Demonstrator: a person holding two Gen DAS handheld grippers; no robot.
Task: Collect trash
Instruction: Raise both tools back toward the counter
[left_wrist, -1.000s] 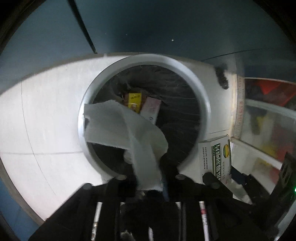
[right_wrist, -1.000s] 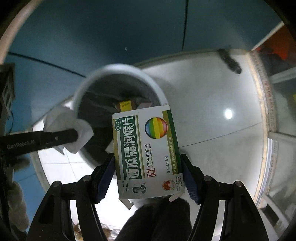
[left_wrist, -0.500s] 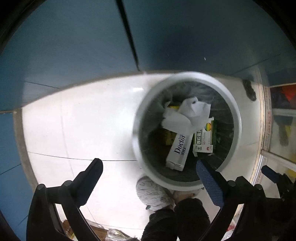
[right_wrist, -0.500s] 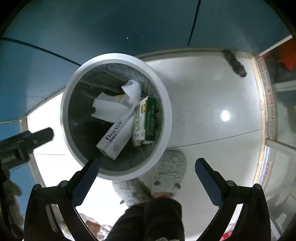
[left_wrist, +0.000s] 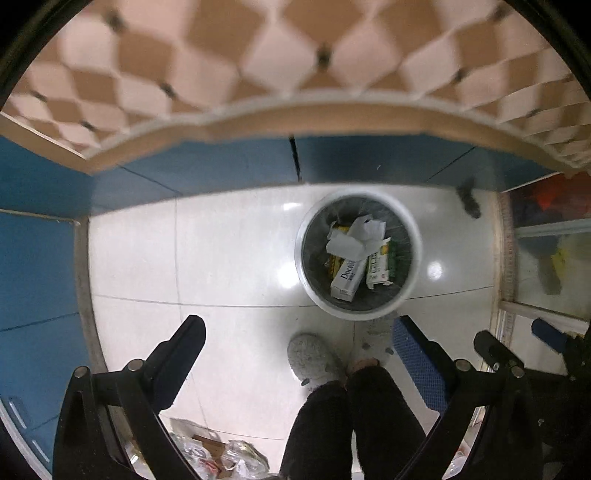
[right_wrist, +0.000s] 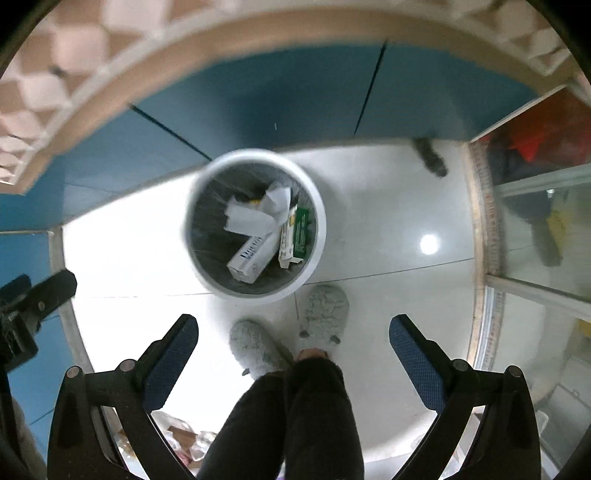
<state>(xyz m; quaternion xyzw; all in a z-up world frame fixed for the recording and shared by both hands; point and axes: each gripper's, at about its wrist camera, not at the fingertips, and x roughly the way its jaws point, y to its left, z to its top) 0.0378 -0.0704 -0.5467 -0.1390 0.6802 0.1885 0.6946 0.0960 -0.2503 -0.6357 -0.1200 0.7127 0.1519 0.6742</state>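
Note:
A round white trash bin (left_wrist: 413, 258) with a dark liner stands on the white tiled floor, seen from high above; it also shows in the right wrist view (right_wrist: 317, 236). Inside lie a crumpled white tissue (left_wrist: 354, 240), a white "Doctor" box (left_wrist: 347, 277) and a green and white medicine box (left_wrist: 380, 264). The same tissue (right_wrist: 255, 218), white box (right_wrist: 251, 258) and green box (right_wrist: 295, 236) show in the right wrist view. My left gripper (left_wrist: 299, 354) is open and empty. My right gripper (right_wrist: 293, 347) is open and empty. Both hang well above the bin.
The person's legs and grey fluffy slippers (left_wrist: 314, 358) stand just in front of the bin. Blue cabinet fronts (right_wrist: 295, 99) rise behind it under a diamond-patterned table edge (left_wrist: 295, 55). A glass cabinet (right_wrist: 535, 214) is at the right. Crinkled bags (left_wrist: 229, 458) lie on the floor at the bottom.
Both grippers let go over the bin: the tissue and the green box now lie inside. Both grippers opened and rose far above the bin, so the table edge has come into view.

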